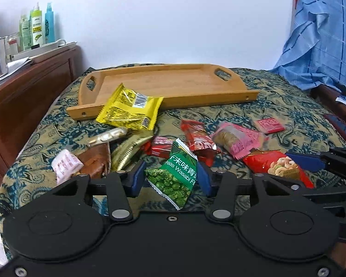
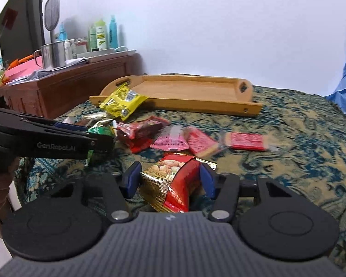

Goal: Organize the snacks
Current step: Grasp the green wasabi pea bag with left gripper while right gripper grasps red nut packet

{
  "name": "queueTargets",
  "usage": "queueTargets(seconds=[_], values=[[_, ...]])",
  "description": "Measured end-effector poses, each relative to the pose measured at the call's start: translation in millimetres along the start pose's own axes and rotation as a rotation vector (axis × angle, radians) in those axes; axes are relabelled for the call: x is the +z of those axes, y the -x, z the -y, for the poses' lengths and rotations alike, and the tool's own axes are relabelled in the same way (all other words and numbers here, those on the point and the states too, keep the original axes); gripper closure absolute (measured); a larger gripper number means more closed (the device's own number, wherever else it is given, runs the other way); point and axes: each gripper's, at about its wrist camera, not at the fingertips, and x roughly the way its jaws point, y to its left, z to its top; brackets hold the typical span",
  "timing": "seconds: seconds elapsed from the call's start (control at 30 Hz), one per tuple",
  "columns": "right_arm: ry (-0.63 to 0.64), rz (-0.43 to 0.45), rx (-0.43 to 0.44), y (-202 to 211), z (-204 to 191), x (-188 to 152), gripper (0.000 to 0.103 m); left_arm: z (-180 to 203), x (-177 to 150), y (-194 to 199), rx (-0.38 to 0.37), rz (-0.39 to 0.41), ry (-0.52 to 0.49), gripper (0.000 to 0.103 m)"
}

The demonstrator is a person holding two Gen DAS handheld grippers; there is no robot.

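Note:
A pile of snack packets lies on a patterned cloth in front of a wooden tray (image 1: 173, 80), which also shows in the right wrist view (image 2: 196, 92). A yellow packet (image 1: 131, 108) leans on the tray's near rim. My left gripper (image 1: 170, 175) has its blue pads on both sides of a green wasabi peas packet (image 1: 175, 175), which stands tilted between them. My right gripper (image 2: 170, 180) is closed on a red and gold nut packet (image 2: 170, 184), also in the left wrist view (image 1: 279, 166). Red and pink packets (image 1: 237, 140) lie behind.
A wooden cabinet (image 1: 30, 87) stands at the left with bottles (image 1: 37, 27) and a metal mug (image 2: 53, 54) on top. Blue checked fabric (image 1: 323, 34) hangs at the right. A white wall is behind the tray.

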Motion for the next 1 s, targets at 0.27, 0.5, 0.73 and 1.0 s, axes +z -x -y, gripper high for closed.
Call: queueTargets(seconds=[0.27,0.5,0.73,1.0], values=[[-0.048,-0.006,-0.021,9.9,14.9,-3.9,0.034,15.7,-6.3,-4.9,0.035,-0.025,-0.037,0.057],[-0.036,-0.002,-0.033,8.6,10.0,-5.7,0.022,21.5,-8.4,-8.6,0.053,-0.031,-0.073,0.051],[-0.062,0.006,-0.032,10.7,12.8,-6.2,0.019,24.7,-16.2,-12.2,0.034,-0.051,-0.071,0.051],[-0.054,0.049,-0.086,12.9,10.6,-11.1,0.009,25.9,-16.2,-8.1,0.021,-0.038,-0.078,0.063]])
